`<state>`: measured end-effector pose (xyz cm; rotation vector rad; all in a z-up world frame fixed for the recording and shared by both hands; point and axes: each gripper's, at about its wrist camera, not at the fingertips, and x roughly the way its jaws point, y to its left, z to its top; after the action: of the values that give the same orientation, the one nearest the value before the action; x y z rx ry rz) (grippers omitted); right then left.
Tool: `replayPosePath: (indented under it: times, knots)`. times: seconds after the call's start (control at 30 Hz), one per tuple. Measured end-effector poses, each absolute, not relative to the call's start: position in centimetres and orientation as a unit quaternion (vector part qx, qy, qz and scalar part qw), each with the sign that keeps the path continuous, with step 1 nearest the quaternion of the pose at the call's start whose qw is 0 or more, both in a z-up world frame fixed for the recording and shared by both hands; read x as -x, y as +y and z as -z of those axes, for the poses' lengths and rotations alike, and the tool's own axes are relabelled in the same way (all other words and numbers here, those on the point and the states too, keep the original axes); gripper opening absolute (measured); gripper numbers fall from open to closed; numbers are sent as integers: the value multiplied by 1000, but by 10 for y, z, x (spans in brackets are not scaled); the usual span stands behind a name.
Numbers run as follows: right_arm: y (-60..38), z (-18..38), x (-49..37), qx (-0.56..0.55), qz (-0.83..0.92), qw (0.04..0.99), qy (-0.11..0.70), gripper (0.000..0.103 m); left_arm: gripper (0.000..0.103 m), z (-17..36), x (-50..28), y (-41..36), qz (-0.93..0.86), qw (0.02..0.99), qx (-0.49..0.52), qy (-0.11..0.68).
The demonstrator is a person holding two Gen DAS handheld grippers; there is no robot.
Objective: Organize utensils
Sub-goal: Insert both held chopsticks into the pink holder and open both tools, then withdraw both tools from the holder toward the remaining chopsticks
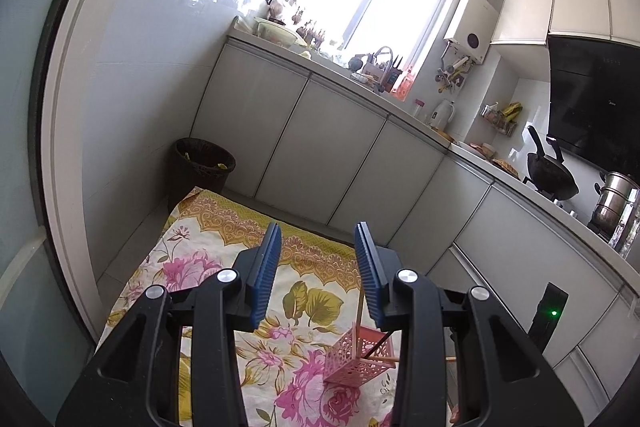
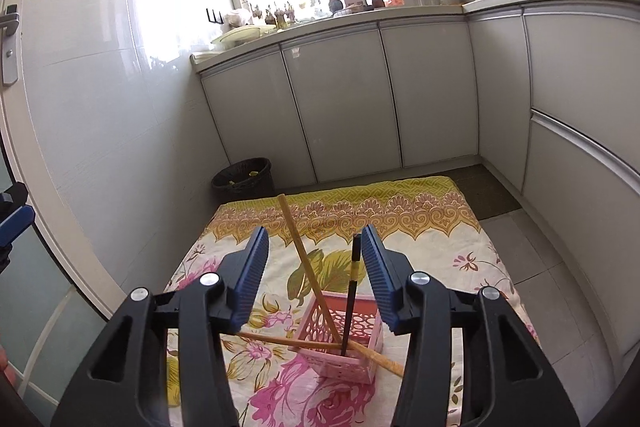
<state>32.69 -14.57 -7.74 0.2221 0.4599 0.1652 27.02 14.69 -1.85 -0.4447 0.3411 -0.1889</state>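
A pink perforated basket [image 2: 348, 347] stands on a floral cloth [image 2: 420, 251]. A black chopstick [image 2: 351, 291] stands upright in it, its top close beside the right finger of my right gripper [image 2: 315, 231], which is open above the basket. One wooden chopstick [image 2: 304, 259] leans out of the basket to the far left, and another [image 2: 280, 339] lies across its near side. In the left wrist view the basket [image 1: 352, 363] sits low and right, partly hidden behind a finger. My left gripper [image 1: 319, 227] is open over the cloth [image 1: 192, 247], holding nothing.
A black bin [image 2: 244, 179] stands at the cloth's far left corner by the tiled wall. Grey cabinets [image 2: 340, 99] line the far and right sides. A dark mat [image 2: 488, 195] lies beyond the cloth. A black device with a green light [image 1: 550, 311] stands to the right.
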Motion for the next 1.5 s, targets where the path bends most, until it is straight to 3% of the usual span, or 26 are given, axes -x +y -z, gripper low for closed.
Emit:
replayPosePath:
  times: [0.1,0.17,0.2,0.23,0.3,0.43,0.57,0.93,1.1,1.5]
  knots:
    - [-151,61,-309,-111,-75,969,206,61,37,18,-269,146,97,956,216,174]
    - [-155,49,-288,-108,-61,976,180,78,41,18,-268,145,100,955,214,180]
    - [-158,42,-273,-108,-46,980,160,92,47,18,-269,145,101,954,215,184]
    - [-161,36,-257,-111,-31,984,138,96,51,19,-268,145,103,952,216,191]
    - [-169,27,-229,-121,-18,987,106,97,67,21,-266,143,108,948,220,205]
    - [-178,27,-185,-115,-7,987,115,97,77,25,-258,135,115,941,215,234]
    - [-176,45,-157,-82,-18,982,170,96,96,33,-241,124,111,937,205,261]
    - [-135,105,-128,39,-135,928,345,96,96,75,-200,104,112,912,142,369]
    - [-111,116,-115,103,-180,907,366,96,96,94,-177,106,101,906,110,396]
    - [-124,120,-108,6,-51,911,410,96,96,129,-136,113,34,886,108,449]
